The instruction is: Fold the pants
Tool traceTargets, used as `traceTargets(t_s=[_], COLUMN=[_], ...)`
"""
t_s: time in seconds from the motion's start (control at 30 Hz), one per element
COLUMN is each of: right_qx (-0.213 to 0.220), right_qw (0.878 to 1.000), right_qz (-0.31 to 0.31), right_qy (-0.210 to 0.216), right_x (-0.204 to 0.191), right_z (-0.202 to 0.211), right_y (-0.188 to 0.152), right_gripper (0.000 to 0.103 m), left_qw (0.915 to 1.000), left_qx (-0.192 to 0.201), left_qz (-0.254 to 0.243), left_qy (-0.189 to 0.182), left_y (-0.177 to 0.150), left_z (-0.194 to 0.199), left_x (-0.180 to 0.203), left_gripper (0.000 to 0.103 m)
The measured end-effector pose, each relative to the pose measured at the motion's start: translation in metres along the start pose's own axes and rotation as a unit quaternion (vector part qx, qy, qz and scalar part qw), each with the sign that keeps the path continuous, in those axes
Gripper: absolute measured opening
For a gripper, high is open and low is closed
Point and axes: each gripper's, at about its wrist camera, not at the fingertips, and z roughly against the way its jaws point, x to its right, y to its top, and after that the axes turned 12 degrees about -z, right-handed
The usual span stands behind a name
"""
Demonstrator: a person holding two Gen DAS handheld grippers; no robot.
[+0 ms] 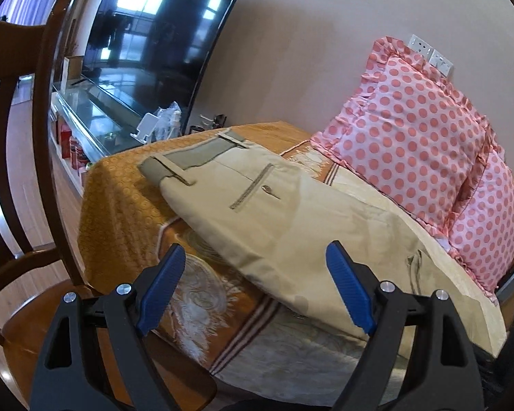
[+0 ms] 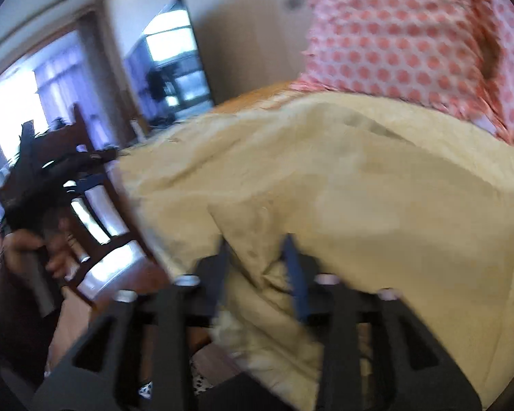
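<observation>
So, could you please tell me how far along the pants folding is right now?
Done: the beige pants lie on the table, legs apparently stacked lengthwise, waistband at the far end. In hand: the right claw is shut on a bunch of pants fabric, while the left claw hovers open above the cloth. Left: the crosswise fold.

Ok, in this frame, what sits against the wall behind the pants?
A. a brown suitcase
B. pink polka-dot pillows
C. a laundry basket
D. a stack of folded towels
B: in the left wrist view, pink polka-dot pillows lean on the wall just past the beige pants, which lie across the orange cloth.
</observation>
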Motion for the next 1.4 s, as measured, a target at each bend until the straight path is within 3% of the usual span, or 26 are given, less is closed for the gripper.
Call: traceTargets(t_s=[0.07, 0.13, 0.17, 0.23, 0.33, 0.47, 0.73, 1.03, 1.2, 1.4], right_qx=[0.035, 0.056, 0.048, -0.016, 0.005, 0.005, 0.009, 0.02, 0.021, 0.022], right_qw=[0.999, 0.998, 0.998, 0.997, 0.997, 0.998, 0.998, 0.999, 0.999, 0.999], right_qz=[-0.007, -0.016, -0.022, -0.018, 0.013, -0.015, -0.016, -0.008, -0.007, -0.003], right_qy=[0.008, -0.013, -0.037, -0.071, -0.081, -0.056, -0.052, -0.041, -0.035, -0.033], right_x=[0.0, 0.005, 0.01, 0.016, 0.01, 0.021, 0.017, 0.012, 0.012, 0.011], right_z=[0.011, 0.01, 0.003, -0.022, -0.022, -0.021, -0.019, -0.021, -0.02, -0.021], right_y=[0.009, 0.018, 0.02, 0.015, 0.005, 0.01, 0.008, 0.005, 0.004, 0.003], right_gripper=[0.048, 0.048, 0.048, 0.051, 0.051, 0.051, 0.053, 0.065, 0.065, 0.068], left_qw=[1.0, 0.9999, 0.9999, 0.9996, 0.999, 0.997, 0.9944, 0.9921, 0.9886, 0.987], left_qx=[0.0, 0.001, 0.0, -0.005, -0.016, -0.026, -0.046, -0.041, -0.049, -0.056], left_qz=[0.004, 0.011, 0.016, 0.027, 0.041, 0.072, 0.095, 0.119, 0.131, 0.148], left_qy=[0.006, 0.007, 0.006, 0.006, 0.009, 0.008, 0.007, -0.002, -0.055, -0.03], left_y=[0.001, 0.002, 0.003, 0.005, 0.01, 0.016, 0.032, 0.04, 0.029, 0.042], left_z=[0.0, -0.001, -0.002, -0.006, -0.014, -0.025, -0.059, -0.074, -0.066, -0.076], left_x=[-0.004, -0.008, -0.01, -0.015, -0.023, -0.036, -0.054, -0.056, -0.039, -0.053], left_gripper=[0.085, 0.085, 0.085, 0.085, 0.085, 0.085, 0.085, 0.088, 0.088, 0.087])
